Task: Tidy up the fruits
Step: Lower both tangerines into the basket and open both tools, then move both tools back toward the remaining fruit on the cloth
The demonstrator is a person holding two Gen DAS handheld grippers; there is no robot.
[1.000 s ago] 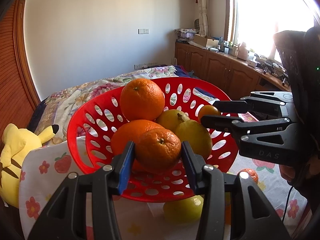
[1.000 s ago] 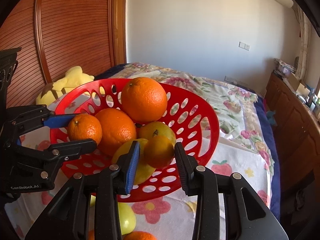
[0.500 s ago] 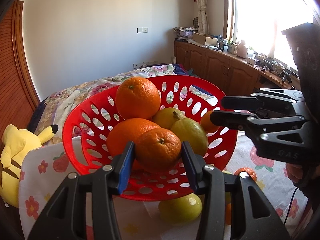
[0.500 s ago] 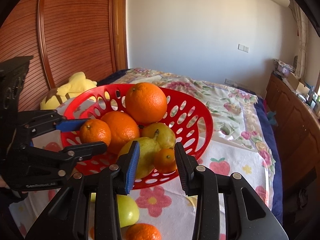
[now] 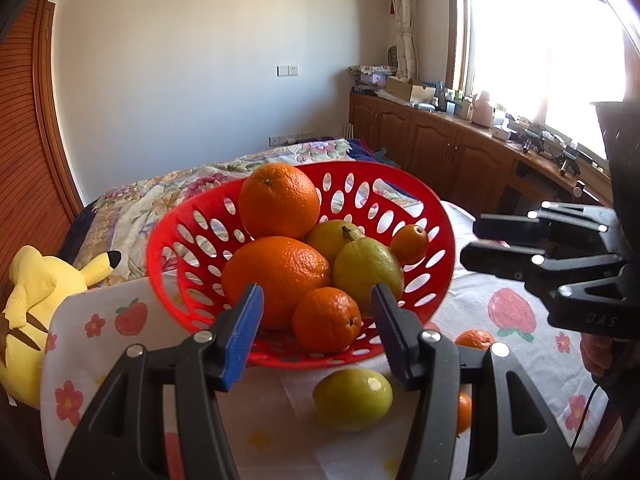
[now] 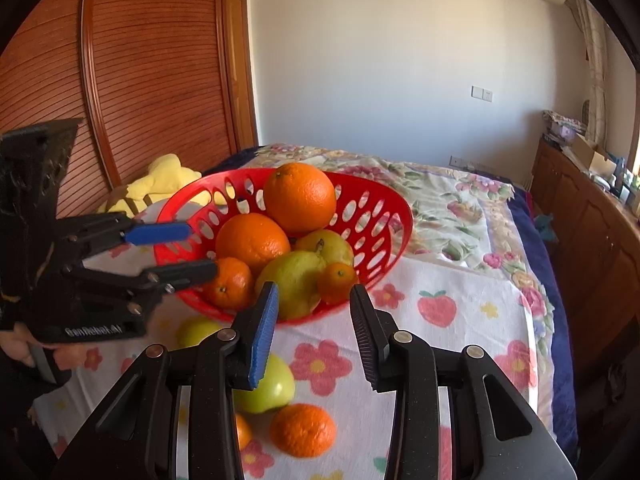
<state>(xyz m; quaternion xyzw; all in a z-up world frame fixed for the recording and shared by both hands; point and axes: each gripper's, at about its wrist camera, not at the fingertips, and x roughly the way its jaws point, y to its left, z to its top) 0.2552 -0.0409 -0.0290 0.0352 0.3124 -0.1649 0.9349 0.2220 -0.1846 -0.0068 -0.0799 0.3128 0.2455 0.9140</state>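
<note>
Six fruits fill the red basket (image 5: pixel 160 264). My left hand-held gripper (image 5: pixel 317 294) has just been opening, and its pads stand clear of the small mandarin (image 5: pixel 326 320) lying low by the near rim. My right hand-held gripper (image 6: pixel 315 292) is spread and empty. Risk: a pad clipping the mandarin on withdrawal could nudge it over the rim, and a jolt could unseat the top orange (image 5: pixel 279 206). A green fruit (image 5: pixel 352 398) and a loose mandarin (image 6: pixel 303 430) lie outside on the strawberry-print cloth (image 5: pixel 460 292), which covers possibly a bench beside the bed. Bedroom: plush toy (image 5: pixel 36 292), wooden cabinets (image 5: pixel 440 148), bright window (image 5: pixel 540 40).
</note>
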